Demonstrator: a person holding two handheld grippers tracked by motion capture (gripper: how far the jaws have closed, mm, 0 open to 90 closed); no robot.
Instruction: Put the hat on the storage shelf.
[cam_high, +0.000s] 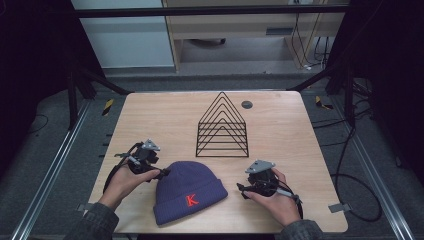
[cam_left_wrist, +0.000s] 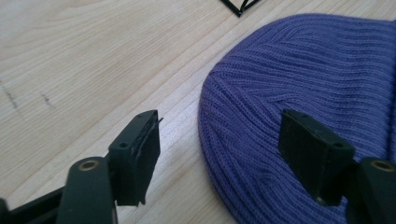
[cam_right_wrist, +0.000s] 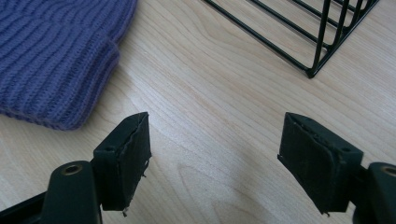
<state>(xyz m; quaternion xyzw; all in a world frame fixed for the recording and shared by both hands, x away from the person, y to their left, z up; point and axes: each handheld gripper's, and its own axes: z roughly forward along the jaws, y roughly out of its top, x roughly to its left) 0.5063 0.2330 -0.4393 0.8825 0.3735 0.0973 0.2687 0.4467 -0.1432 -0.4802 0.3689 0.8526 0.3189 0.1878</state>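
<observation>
Left claw (cam_high: 164, 173) sits at the left edge of the purple beanie (cam_high: 189, 191), carried by the person's left hand (cam_high: 122, 184). Its jaws stand apart and grip nothing. In the left gripper view the left claw (cam_left_wrist: 224, 158) straddles the rim of the beanie's crown (cam_left_wrist: 308, 93): one jaw hangs over bare wood, the other over the knit. Whether that jaw touches the fabric cannot be told.

Beanie position: flat on the near half of the wooden surface (cam_high: 280, 130), between the two claws, crown toward the far side, folded cuff toward the person. A red letter K (cam_high: 191, 201) marks the cuff.

Beyond the beanie stands a black wire rack (cam_high: 222, 127) of triangular frames, upright and apart from the fabric.

Right claw (cam_high: 241, 190) rests just right of the beanie, held in the right hand (cam_high: 277, 200). In the right gripper view the right claw (cam_right_wrist: 215, 154) is spread wide over bare wood, empty, with the beanie cuff (cam_right_wrist: 60, 56) to one side and a rack corner (cam_right_wrist: 310, 72) to the other.
</observation>
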